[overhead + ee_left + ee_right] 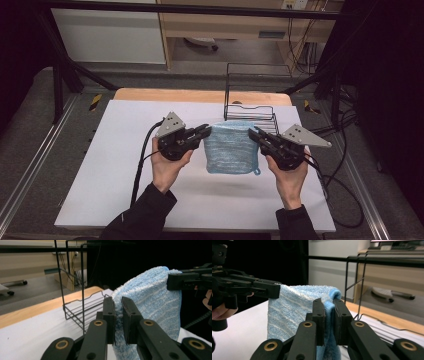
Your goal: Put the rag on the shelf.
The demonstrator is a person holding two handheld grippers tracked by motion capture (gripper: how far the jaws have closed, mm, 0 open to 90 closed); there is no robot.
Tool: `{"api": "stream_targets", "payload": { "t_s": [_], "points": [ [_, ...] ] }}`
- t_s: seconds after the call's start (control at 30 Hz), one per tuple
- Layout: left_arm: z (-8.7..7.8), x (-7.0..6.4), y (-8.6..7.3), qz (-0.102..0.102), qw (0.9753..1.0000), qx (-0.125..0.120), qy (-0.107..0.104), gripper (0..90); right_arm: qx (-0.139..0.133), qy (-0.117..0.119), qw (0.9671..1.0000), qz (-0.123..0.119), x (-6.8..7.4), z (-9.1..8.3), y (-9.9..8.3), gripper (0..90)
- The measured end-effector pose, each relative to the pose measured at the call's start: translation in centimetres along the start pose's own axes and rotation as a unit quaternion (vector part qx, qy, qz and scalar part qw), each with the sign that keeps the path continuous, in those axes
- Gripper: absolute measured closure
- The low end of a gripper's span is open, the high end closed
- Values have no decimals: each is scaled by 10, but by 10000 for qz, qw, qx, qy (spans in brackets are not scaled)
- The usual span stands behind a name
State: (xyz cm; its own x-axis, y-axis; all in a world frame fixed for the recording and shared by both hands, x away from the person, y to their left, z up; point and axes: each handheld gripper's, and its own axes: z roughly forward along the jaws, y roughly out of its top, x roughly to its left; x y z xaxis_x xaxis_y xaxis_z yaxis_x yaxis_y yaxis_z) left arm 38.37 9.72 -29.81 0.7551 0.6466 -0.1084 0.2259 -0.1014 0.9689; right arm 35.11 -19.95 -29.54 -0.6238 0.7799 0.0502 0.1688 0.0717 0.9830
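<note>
Towel (pixel 231 147), blue and folded, hangs above the white table (pixel 115 170), stretched left to right between both tongs: left gripper (pixel 204 132) clamps its left top corner, right gripper (pixel 255 134) its right. Wire rack (pixel 250 107) stands just beyond, nearer the right hand.

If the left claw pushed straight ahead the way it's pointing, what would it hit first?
Past the towel it already grips, probably the right claw, which faces it across the cloth; depth is hard to judge.
</note>
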Motion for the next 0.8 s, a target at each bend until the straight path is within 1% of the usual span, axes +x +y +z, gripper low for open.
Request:
{"api": "stream_targets", "payload": {
  "t_s": [0.03,0.07,0.17,0.23,0.37,0.43,0.53,0.63,0.8],
  "points": [
    [1,-1,2,31,10000,-23,16,821,-58,-79,9999,-37,0,-2,4,818],
    [2,-1,4,53,10000,-60,18,821,-58,-79,9999,-37,0,-2,4,818],
    [5,-4,11,97,9998,-152,21,821,-161,-186,9997,-83,-1,-4,9,818],
    [7,-5,15,120,9997,-214,11,822,-242,-225,9994,-62,-2,-5,13,818],
    [11,-6,24,105,9994,-330,-10,822,-404,-341,9986,-75,-3,-8,21,818],
    [13,-6,28,113,9992,-375,-23,822,-461,-418,9980,-131,-3,-9,24,818],
    [17,-5,34,56,9990,-437,-63,822,-568,-490,9971,-147,-5,-10,29,819],
    [22,-7,40,65,9988,-473,-59,823,-668,-553,9961,-132,-7,-11,34,820],
    [26,-8,51,78,9983,-581,-77,823,-792,-653,9946,-176,-11,-14,44,820]
  ]
}}
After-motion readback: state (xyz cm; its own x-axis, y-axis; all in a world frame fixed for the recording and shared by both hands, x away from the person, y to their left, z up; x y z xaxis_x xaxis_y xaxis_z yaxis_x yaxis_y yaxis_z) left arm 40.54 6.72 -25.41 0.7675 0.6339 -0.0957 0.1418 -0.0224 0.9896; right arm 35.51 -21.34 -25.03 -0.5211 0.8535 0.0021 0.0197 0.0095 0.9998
